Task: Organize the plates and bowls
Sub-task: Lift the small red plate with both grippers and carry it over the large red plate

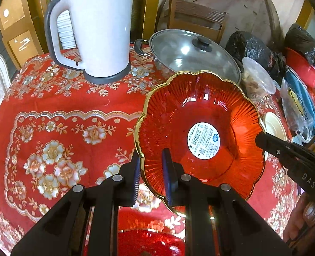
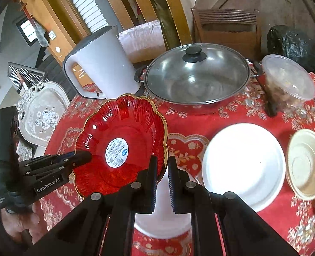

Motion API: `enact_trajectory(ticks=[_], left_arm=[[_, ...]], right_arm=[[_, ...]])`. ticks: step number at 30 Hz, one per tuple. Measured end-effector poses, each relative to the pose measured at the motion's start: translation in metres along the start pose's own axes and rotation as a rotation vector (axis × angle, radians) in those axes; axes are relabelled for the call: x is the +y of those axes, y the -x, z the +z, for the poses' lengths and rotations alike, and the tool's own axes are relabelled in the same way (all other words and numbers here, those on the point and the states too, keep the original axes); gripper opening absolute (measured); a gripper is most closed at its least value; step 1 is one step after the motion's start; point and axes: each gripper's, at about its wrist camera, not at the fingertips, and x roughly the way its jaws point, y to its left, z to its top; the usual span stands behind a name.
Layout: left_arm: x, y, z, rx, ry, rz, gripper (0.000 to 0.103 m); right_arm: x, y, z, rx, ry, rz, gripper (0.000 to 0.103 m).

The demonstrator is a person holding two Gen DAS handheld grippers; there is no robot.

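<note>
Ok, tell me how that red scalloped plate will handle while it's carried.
The red scalloped plate looks stiff, probably thin plastic and light. Its glossy ribbed surface may slip. Each hand-held gripper, left and right, pinches only the rim, so it could tilt.

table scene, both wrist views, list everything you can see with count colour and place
flower-shaped plate: 1, red with gold rim, lifted over the table, gripped on two edges
kettle: 1, white and grey, back left
lidded pot: 1, steel, back middle
plastic tub: 1, clear, right of pot
white plate: 1, white, front right
small bowl: 1, cream, far right
tablecloth: 1, red floral
black bags: 2, behind table
left gripper: jaws shut on plate rim
right gripper: jaws shut on opposite rim
</note>
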Motion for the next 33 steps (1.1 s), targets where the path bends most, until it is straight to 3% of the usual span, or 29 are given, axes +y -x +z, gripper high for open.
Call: enact_trajectory(ticks=[16,33], left_arm=[[0.003,0.039,-0.049,-0.019,0.026,0.009,0.018],[0.016,0.045,-0.082,0.026,0.016,-0.054,0.019]], right_arm=[[0.022,0.045,-0.046,-0.035,0.028,0.029,0.01],[0.041,0.063,-0.085,-0.046,0.017,0.014,0.01]])
